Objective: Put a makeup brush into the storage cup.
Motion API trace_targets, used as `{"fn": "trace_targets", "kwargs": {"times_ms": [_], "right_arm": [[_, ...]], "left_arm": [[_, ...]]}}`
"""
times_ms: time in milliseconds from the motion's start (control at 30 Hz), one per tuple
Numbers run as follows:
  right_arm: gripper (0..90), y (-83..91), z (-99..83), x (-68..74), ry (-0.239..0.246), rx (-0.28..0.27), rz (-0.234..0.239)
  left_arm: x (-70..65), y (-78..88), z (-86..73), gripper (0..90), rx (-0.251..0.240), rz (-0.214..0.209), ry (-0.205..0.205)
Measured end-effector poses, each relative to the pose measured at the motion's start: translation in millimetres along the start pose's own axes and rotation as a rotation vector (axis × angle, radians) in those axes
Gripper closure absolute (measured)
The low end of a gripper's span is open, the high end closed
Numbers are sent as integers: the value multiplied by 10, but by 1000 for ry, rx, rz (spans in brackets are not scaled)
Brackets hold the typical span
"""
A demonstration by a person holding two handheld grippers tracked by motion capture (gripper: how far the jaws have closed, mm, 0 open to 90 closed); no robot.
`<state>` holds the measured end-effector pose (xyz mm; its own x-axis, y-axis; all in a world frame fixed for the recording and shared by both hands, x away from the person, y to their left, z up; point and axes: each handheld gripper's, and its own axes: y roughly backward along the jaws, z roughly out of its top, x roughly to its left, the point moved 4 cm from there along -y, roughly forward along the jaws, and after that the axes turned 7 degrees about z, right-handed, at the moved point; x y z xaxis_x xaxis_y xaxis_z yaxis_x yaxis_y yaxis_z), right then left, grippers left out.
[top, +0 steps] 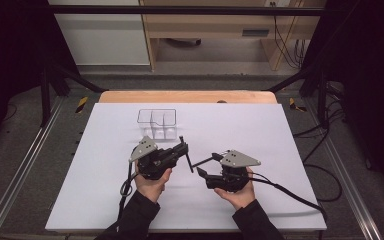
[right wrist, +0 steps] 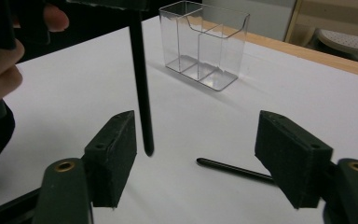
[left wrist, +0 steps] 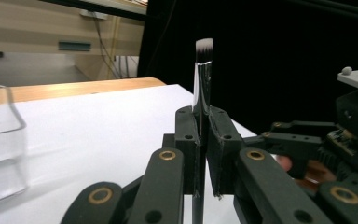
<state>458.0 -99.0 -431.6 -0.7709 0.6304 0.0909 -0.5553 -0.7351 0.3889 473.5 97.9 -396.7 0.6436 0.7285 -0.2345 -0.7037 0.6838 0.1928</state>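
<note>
My left gripper (top: 185, 150) (left wrist: 200, 116) is shut on a makeup brush (left wrist: 202, 79) just below its silver ferrule. The white-tipped bristles stand up above the jaws in the left gripper view. The brush's black handle (right wrist: 141, 88) (top: 189, 161) hangs down past the jaws, its end just above the table. My right gripper (top: 207, 165) (right wrist: 196, 126) is open. The handle's end sits between its jaws, close to the left pad (right wrist: 114, 149), touching neither. A second thin black stick (right wrist: 233, 169) lies flat on the table, partly hidden behind the right pad. A clear compartment box (top: 157, 122) (right wrist: 205, 46) (left wrist: 0, 140) stands farther back.
A white sheet (top: 260, 130) covers the wooden table (top: 190, 96). The person's hands (top: 152, 185) hold both grippers near the front middle, and cables trail off toward the front edge. Metal rails and black frame legs flank the table.
</note>
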Motion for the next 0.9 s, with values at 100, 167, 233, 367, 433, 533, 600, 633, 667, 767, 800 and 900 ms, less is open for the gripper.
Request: {"fn": "trace_targets", "kwargs": {"times_ms": [100, 167, 233, 367, 433, 533, 600, 633, 667, 767, 800, 900], "right_arm": [[233, 23, -5, -19, -6, 6, -2], [204, 39, -10, -36, -16, 9, -3], [185, 62, -16, -58, -20, 9, -11], [148, 113, -28, -106, -30, 15, -27], [136, 136, -31, -126, -30, 22, -36], [123, 170, -32, -155, -39, 20, -46], [114, 195, -38, -183, -43, 22, -52], [113, 208, -42, -195, -49, 23, -59], [113, 216, -45, -207, -50, 21, -62], [106, 245, -64, -251, -57, 26, -77], [104, 253, -69, -262, -62, 27, -78], [99, 276, -81, -291, -70, 30, -84]], "left_arm": [[65, 64, 31, 828, 3, 18, -7], [104, 104, 55, 828, 3, 31, -12], [139, 141, 78, 828, 3, 42, -18], [209, 207, 119, 828, 9, 67, -30], [248, 238, 138, 828, 11, 76, -31], [299, 277, 167, 828, 12, 93, -31], [332, 301, 186, 827, 15, 103, -37], [345, 310, 193, 827, 18, 109, -43], [358, 320, 206, 828, 15, 114, -44], [400, 345, 256, 828, 15, 127, -51], [410, 351, 273, 828, 15, 130, -52], [431, 360, 328, 828, 15, 138, -63]]}}
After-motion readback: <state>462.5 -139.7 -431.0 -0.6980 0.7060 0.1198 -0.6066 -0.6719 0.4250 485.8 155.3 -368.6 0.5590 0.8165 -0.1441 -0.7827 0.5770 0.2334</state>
